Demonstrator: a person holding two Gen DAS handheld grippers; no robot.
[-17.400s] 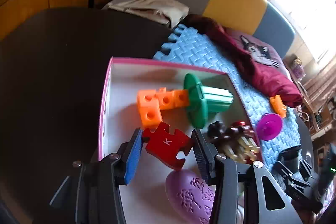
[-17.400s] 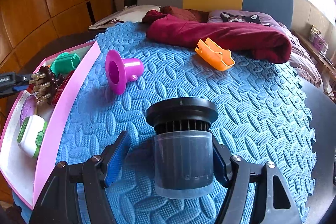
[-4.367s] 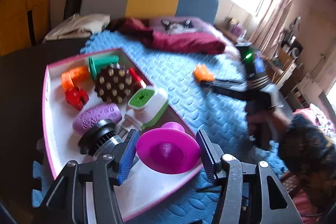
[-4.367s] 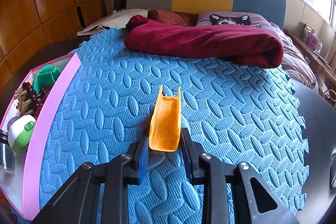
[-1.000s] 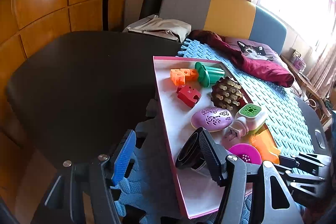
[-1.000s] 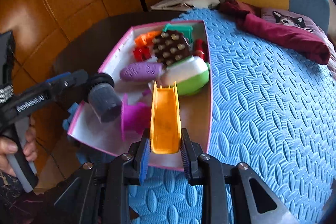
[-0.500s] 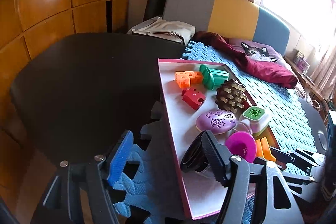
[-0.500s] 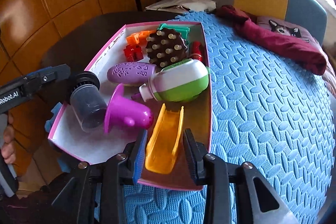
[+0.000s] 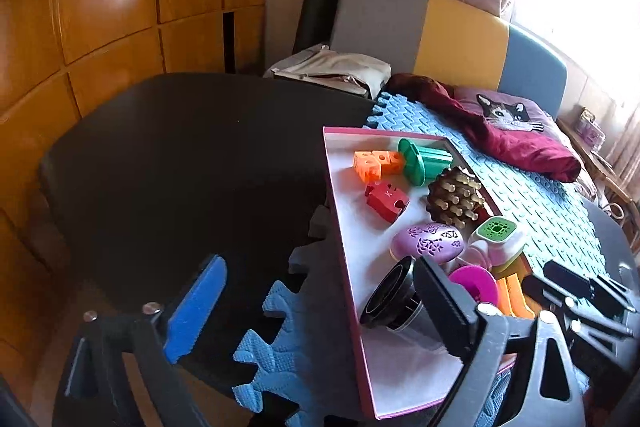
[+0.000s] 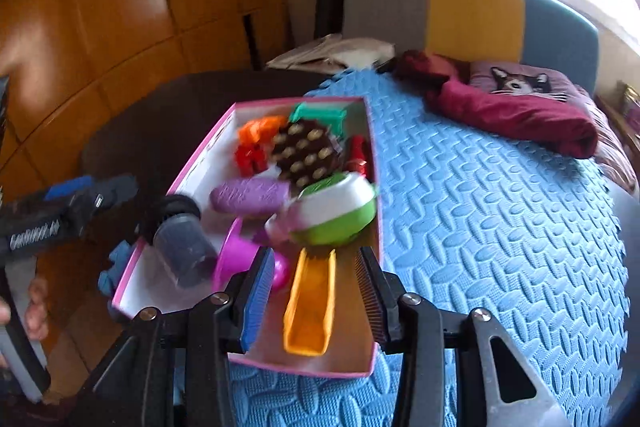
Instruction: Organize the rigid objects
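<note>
Wood-panelled walls and a grey, yellow and blue headboard close off the room behind a dark round counter (image 9: 172, 163) that is partly covered by a blue foam mat (image 10: 492, 211). Nearest the right wrist camera, the right tool (image 10: 316, 297) has its jaws opening, and the orange trough-shaped piece (image 10: 310, 305) lies between them on the floor of the pink-rimmed tray (image 10: 256, 357), with a gap showing on each side (neither pad presses on it). Just beyond it in the tray sit a magenta funnel-shaped toy (image 10: 236, 259) and a dark cylinder with a black ribbed cap (image 10: 182, 239), lying tilted at the tray's near left corner. In the left wrist view the left tool (image 9: 316, 303) is spread wide, its jaws also opening; its right finger (image 9: 442, 311) stands just in front of the dark cylinder (image 9: 394, 301), while the blue-padded left finger (image 9: 196, 307) is well apart over the counter, so nothing is gripped. Further along the tray come a green and white container (image 10: 336, 211) and a purple oval piece (image 10: 250, 195), then a brown disc studded with pegs (image 10: 306, 151), a red puzzle-shaped block (image 9: 386, 201), orange cubes (image 9: 376, 163) and a green flanged piece (image 9: 424, 161) at the far end. Beyond the tray, a dark red cloth (image 10: 516, 115) lies on the mat beside a cushion with a cat's face (image 10: 520, 83). At the left edge of the right wrist view, a hand (image 10: 34, 303) holds the left tool's handle.
</note>
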